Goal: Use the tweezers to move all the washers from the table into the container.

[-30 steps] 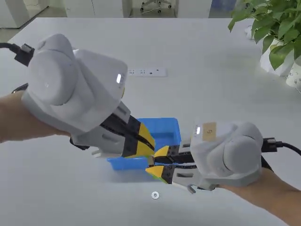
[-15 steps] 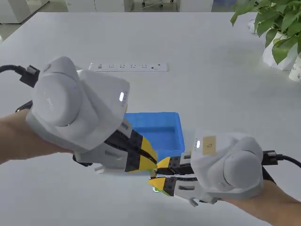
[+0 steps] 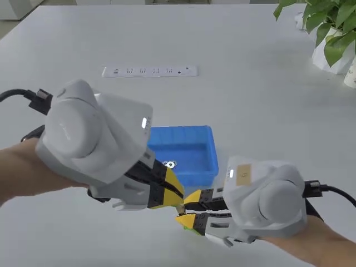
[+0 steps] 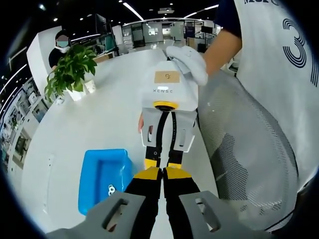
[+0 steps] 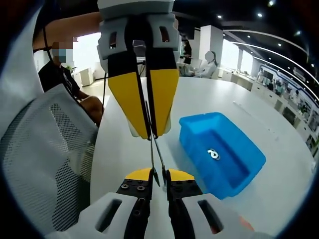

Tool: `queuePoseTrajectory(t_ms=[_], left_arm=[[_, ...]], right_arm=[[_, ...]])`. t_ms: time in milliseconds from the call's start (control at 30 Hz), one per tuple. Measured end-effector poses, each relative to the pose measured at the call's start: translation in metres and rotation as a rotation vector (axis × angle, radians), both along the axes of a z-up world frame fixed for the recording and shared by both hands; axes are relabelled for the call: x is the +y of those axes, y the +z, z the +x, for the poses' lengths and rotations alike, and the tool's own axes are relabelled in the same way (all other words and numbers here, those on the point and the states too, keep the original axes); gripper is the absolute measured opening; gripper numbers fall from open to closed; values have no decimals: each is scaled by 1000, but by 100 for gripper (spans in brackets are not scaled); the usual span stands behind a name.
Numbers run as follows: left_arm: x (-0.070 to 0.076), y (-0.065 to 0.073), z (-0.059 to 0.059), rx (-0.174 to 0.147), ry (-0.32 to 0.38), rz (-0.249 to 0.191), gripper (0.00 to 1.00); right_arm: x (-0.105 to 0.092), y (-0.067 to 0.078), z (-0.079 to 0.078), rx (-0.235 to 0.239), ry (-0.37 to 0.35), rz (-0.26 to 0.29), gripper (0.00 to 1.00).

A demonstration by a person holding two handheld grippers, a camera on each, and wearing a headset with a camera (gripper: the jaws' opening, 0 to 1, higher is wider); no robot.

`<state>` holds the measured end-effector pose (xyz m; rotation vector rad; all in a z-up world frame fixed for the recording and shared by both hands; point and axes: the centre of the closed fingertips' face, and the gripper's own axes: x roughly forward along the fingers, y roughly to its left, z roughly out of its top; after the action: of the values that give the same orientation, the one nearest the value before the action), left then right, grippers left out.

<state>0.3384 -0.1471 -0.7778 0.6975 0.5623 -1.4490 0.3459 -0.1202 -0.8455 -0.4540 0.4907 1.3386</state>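
Right, we see the left gripper [image 3: 177, 193] clamped tight on the tweezers [image 5: 152, 149], its yellow jaws pressed together around their upper part. The tweezer tips dip into the narrow slit between the jaws of the right gripper [image 3: 187, 209], which are nearly closed; we cannot tell whether they pinch. One washer [image 3: 169, 164] lies flat inside the blue container [image 3: 196, 177], just behind both grippers on the white table [image 3: 250, 100].

Tweezers, container and one washer.
Slim metal tweezers [image 5: 154, 159] run from the left gripper [image 5: 149, 135] to the right gripper [image 5: 158, 176]. Just beside them, the open blue container [image 5: 247, 173] holds one flat washer [image 5: 213, 154].
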Motion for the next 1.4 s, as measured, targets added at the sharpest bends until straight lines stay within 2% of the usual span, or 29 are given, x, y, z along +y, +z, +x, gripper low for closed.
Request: queuePoseTrajectory(t_ms=[367,733,1200,1400], left_arm=[[-2,-6,5,10,16,-4,5],[-4,-10,3,23,11,3,5],[1,-11,5,20,16,14,5],[-1,-11,5,21,14,6,5]], right_arm=[[-2,-6,4,16,-11,-4,12],[-1,-11,2,26,-17,-4,12],[1,-12,4,35,-24,0,12],[0,-12,4,42,-30,5,12]])
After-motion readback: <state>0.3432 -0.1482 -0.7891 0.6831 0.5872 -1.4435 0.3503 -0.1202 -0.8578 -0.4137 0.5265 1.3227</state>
